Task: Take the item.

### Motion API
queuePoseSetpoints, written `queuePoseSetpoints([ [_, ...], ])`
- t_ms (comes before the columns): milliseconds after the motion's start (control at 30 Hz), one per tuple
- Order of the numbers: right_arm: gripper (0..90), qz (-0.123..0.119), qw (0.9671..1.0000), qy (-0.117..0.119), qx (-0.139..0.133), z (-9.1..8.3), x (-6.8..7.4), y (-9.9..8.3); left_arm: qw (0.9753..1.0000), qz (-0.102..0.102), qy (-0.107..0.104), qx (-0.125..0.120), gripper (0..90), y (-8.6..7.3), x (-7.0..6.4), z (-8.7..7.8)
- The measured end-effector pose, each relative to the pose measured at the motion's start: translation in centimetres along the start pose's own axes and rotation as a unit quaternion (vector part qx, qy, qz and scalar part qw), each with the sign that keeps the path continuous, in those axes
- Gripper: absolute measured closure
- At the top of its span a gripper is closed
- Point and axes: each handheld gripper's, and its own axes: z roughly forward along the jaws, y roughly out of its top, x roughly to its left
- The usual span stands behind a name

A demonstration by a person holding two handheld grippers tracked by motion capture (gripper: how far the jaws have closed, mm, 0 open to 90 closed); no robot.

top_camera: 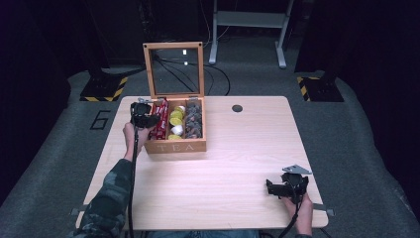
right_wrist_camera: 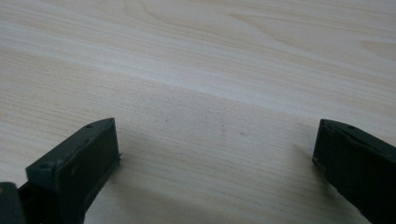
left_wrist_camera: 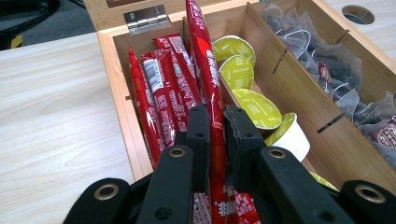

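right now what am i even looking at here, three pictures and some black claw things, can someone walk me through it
A person sits at a wooden table and holds a two-jaw gripper in each hand, a tool for picking things up.

The high view looks down from above the table. The other two come from small cameras riding on each gripper, looking along its black jaws.

On the table stands an open wooden tea box with three compartments: red sachets, yellow-lidded capsules and tea bags.

The left gripper is over the box, its jaws shut on one red sachet that stands up above the others. The right gripper rests near the table's front right corner, jaws wide apart, holding nothing.
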Motion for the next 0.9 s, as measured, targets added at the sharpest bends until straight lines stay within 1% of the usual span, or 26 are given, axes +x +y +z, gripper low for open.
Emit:
queuePoseSetpoints([
  [33, 0.0, -0.002, 1.0, 0.0, 0.0, 0.0, 0.0, 0.0, 1.0, -0.002, 0.001, -0.005, 80.4, 0.0, 0.0, 0.0],
  [67, 0.0, -0.002, 1.0, 0.0, 0.0, 0.0, 0.0, 0.0, 1.0, -0.002, 0.001, -0.001, 80.4, 0.0, 0.0, -0.1],
  [100, 0.0, -0.002, 1.0, 0.0, 0.0, 0.0, 0.0, 0.0, 1.0, -0.001, 0.003, -0.003, 80.5, 0.0, 0.0, -0.2],
  [133, 0.0, -0.002, 1.0, 0.0, 0.0, 0.0, 0.0, 0.0, 1.0, 0.002, 0.002, 0.002, 80.4, 0.0, 0.1, -0.4],
  [167, 0.0, -0.002, 1.0, 0.0, 0.0, 0.0, 0.0, 0.0, 1.0, -0.002, 0.002, -0.002, 80.4, 0.0, 0.0, -0.4],
  [200, 0.0, -0.003, 1.0, 0.0, 0.001, 0.0, 0.0, 0.0, 1.0, 0.001, -0.001, -0.002, 80.4, 0.0, 0.0, -0.6],
  [233, 0.0, 0.001, 1.0, 0.001, -0.001, 0.0, 0.0, 0.0, 1.0, -0.001, 0.0, -0.006, 80.5, 0.0, 0.0, -0.7],
  [267, 0.0, 0.002, 1.0, 0.0, -0.001, 0.0, 0.0, 0.0, 1.0, 0.001, 0.0, -0.005, 80.4, 0.1, 0.0, -0.8],
  [333, 0.0, -0.002, 1.0, 0.0, 0.0, 0.0, 0.0, 0.0, 1.0, 0.002, 0.0, -0.008, 80.4, 0.1, 0.0, -1.1],
  [367, 0.0, -0.002, 1.0, 0.0, 0.0, 0.0, 0.0, 0.0, 0.9999, 0.0, -0.002, -0.014, 80.4, 0.1, -0.1, -1.3],
  [400, 0.0, -0.004, 1.0, 0.0, 0.001, 0.0, 0.0, 0.0, 0.9999, 0.003, -0.003, -0.012, 80.4, 0.1, 0.0, -1.4],
  [500, 0.0, -0.002, 1.0, 0.0, 0.0, 0.0, 0.0, 0.0, 0.9998, 0.007, -0.005, -0.019, 80.4, 0.2, -0.2, -1.8],
  [533, 0.0, -0.002, 1.0, 0.0, 0.0, 0.0, 0.0, 0.0, 0.9998, 0.004, -0.005, -0.02, 80.4, 0.2, -0.2, -1.9],
  [600, 0.0, -0.003, 1.0, 0.0, 0.001, 0.0, 0.0, 0.0, 0.9996, 0.01, -0.003, -0.025, 80.4, 0.2, -0.3, -2.1],
  [633, 0.0, -0.004, 1.0, 0.0, 0.001, 0.0, 0.0, 0.0, 0.9996, 0.015, -0.003, -0.021, 80.5, 0.2, -0.3, -2.3],
  [667, 0.0, -0.003, 1.0, 0.0, 0.001, 0.0, 0.0, 0.0, 0.9995, 0.013, -0.002, -0.028, 80.5, 0.2, -0.4, -2.4],
  [700, 0.0, -0.003, 1.0, 0.0, 0.001, 0.0, 0.0, 0.0, 0.9995, 0.018, -0.002, -0.026, 80.4, 0.2, -0.4, -2.6],
  [767, 0.0, -0.003, 1.0, 0.0, 0.001, 0.0, 0.0, 0.0, 0.9993, 0.018, 0.0, -0.031, 80.4, 0.1, -0.4, -2.9],
  [867, 0.0, -0.002, 1.0, 0.0, 0.0, 0.0, 0.0, 0.0, 0.9993, 0.02, 0.001, -0.03, 80.4, -0.1, -0.2, -3.2],
  [900, 0.0, -0.004, 1.0, 0.0, 0.001, 0.0, 0.0, 0.0, 0.9994, 0.016, -0.001, -0.031, 80.4, -0.1, -0.2, -3.3],
])
